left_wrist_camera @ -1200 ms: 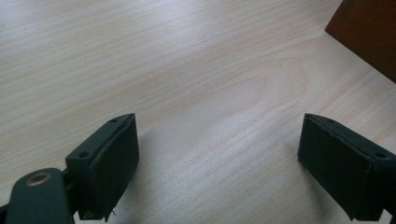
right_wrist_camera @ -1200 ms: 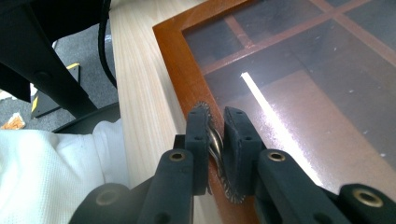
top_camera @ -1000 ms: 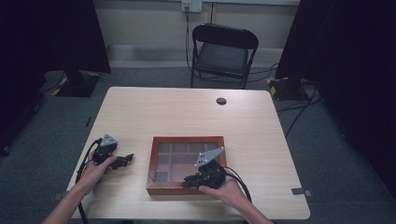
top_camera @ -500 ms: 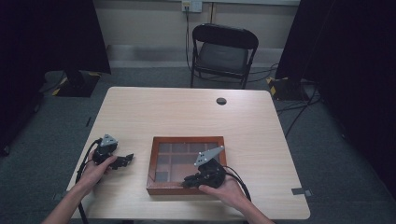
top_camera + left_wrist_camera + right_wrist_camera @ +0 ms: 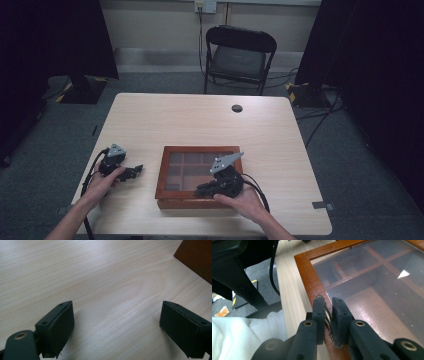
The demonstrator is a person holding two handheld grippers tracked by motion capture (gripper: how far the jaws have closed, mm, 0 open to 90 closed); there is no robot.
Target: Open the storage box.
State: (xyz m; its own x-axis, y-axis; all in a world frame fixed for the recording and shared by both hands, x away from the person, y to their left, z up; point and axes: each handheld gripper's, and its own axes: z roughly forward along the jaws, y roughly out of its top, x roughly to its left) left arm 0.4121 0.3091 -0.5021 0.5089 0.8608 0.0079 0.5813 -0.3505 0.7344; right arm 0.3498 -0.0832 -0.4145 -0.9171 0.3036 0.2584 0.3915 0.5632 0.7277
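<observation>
A flat wooden box [image 5: 200, 149] with a glass lid and several compartments lies on the table's near half. My right gripper [image 5: 202, 190] rests over its front edge. In the right gripper view the right gripper [image 5: 327, 305] is shut on a small metal clasp [image 5: 328, 315] at the lid's wooden rim [image 5: 307, 275]. My left gripper [image 5: 135, 171] lies on the bare tabletop to the left of the box, apart from it. Its jaws stand wide open with nothing between them, and the left gripper [image 5: 117, 325] faces a corner of the box [image 5: 197, 257].
A black folding chair [image 5: 240, 50] stands behind the table. A dark round hole [image 5: 237, 108] sits near the table's far edge. A white sleeve [image 5: 242, 337] shows beside the box's left side. Light wood tabletop [image 5: 175, 120] stretches beyond the box.
</observation>
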